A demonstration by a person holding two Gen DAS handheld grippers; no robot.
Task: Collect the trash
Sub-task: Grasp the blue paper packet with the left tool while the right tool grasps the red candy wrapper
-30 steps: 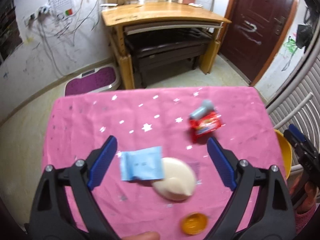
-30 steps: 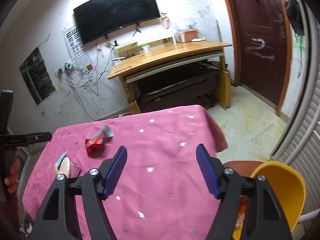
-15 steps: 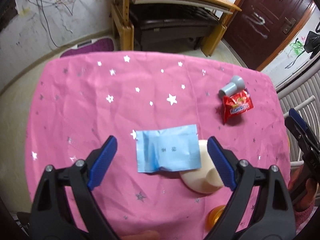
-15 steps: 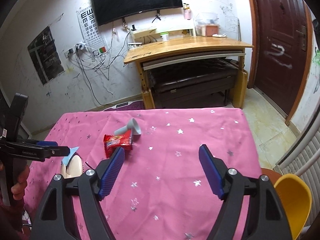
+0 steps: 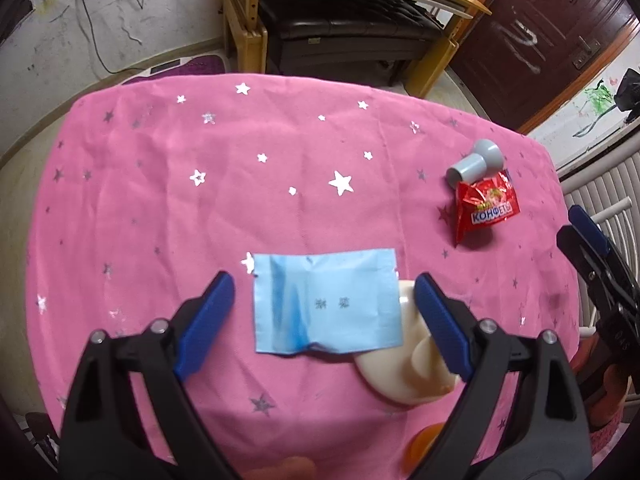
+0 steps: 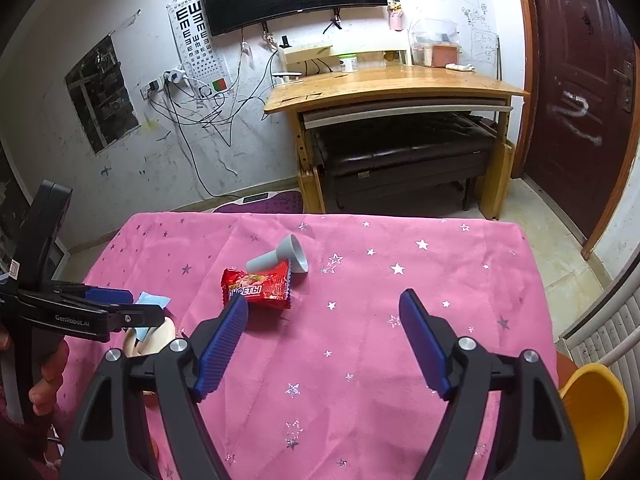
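Observation:
A light blue paper packet [image 5: 326,304] lies flat on the pink starred tablecloth [image 5: 200,200], partly over a cream rounded object [image 5: 404,364]. My left gripper [image 5: 322,322] is open, just above the packet, with a finger on either side of it. A red candy wrapper [image 5: 486,208] and a grey funnel-shaped piece [image 5: 476,164] lie at the right. In the right wrist view my right gripper [image 6: 322,344] is open and empty above the table, with the red wrapper [image 6: 258,286] and the grey piece [image 6: 280,258] just ahead of its left finger.
A yellow bin [image 6: 592,404] stands off the table's right edge. An orange lid [image 5: 420,448] lies near the front edge. A wooden desk [image 6: 392,84] with a dark bench under it stands behind the table, a door [image 6: 576,80] at the right.
My left gripper has moved forward and down over the blue packet, which now lies between its fingers. My right gripper has swung left toward the red wrapper.

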